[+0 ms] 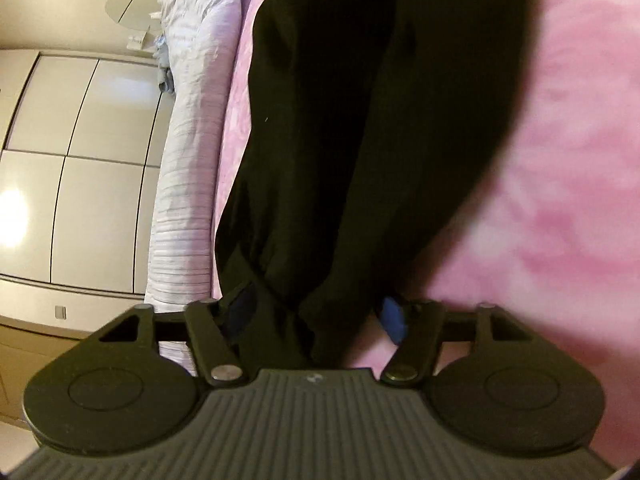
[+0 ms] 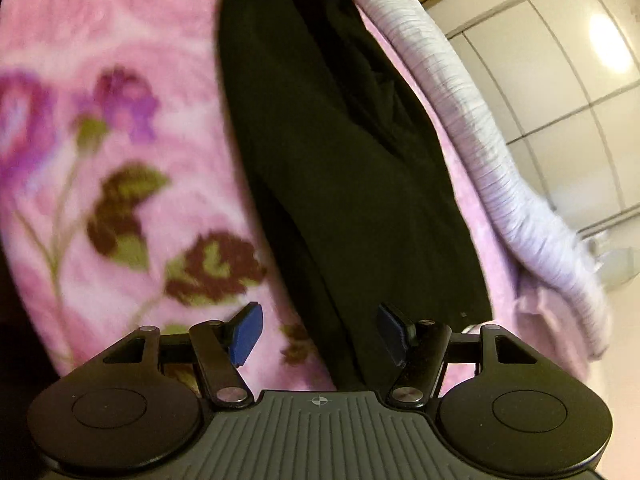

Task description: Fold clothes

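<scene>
a black garment (image 1: 360,140) is being stretched lengthwise over a pink floral blanket (image 2: 120,160) on the bed, running straight ahead of both tongs. at the left tongs (image 1: 320,324) a bunched end of the cloth is being passed between the blue pads (image 1: 394,320), which are set wide; whether the fabric is being pinched cannot be told. the right tongs (image 2: 320,334) are being held wide, pads apart, with the garment's near end lying between them, not clamped. a rolled white quilt (image 2: 500,160) is being shown beyond the garment's far edge.
</scene>
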### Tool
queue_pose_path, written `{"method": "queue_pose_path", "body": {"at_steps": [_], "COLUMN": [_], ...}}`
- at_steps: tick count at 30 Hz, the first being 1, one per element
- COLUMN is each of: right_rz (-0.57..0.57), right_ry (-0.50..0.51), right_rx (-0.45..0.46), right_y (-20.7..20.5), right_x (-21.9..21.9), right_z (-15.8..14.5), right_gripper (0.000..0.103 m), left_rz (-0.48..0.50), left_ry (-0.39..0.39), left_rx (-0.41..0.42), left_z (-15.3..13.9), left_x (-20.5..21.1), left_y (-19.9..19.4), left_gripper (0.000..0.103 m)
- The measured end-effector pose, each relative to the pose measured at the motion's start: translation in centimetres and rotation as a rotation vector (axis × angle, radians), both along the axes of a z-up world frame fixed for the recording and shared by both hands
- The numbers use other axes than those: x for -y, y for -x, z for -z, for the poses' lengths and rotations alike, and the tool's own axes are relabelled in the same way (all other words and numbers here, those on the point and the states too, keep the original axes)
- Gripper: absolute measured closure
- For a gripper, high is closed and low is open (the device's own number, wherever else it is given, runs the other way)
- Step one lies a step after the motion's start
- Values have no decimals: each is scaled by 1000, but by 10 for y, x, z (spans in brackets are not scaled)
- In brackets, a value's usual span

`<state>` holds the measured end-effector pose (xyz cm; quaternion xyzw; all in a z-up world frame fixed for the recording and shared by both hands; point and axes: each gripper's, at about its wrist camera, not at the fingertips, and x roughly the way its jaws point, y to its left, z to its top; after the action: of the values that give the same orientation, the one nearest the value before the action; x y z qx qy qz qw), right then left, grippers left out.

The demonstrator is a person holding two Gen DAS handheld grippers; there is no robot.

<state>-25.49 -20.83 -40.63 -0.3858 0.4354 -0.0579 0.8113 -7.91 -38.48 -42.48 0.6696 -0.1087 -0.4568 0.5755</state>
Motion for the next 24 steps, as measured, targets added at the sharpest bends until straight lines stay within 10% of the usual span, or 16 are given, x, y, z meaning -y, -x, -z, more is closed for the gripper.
{"method": "queue_pose_path", "body": {"at_steps": [2, 4, 6, 7, 8, 16, 24], "right_rz": [-5, -15, -12, -7, -18, 27, 121], "right_ry": [30, 91, 133, 138, 149, 186, 164], "right_rx": [33, 58, 50, 32, 30, 81, 51], "right_y": [-4, -10, -18, -22, -19, 36, 119], "right_x": [2, 5, 13, 19, 22, 35, 27], "right_z": [10, 15, 21, 23, 23, -26, -18], "right_gripper": [39, 40, 64, 97, 100, 101, 102], "left_rz": [-24, -48, -72, -83, -92, -109, -146], "left_ry": [-1, -2, -3, -4, -5, -6, -82], "left_rx": [15, 30, 45, 50, 49, -39, -124], "left_z": [1, 3, 4, 2, -5, -81, -49], "left_x": [4, 7, 11, 10, 5, -85, -167], "left_y": [0, -1, -1, 0, 3, 94, 223], "left_gripper": [94, 100, 101, 101, 101, 101, 101]}}
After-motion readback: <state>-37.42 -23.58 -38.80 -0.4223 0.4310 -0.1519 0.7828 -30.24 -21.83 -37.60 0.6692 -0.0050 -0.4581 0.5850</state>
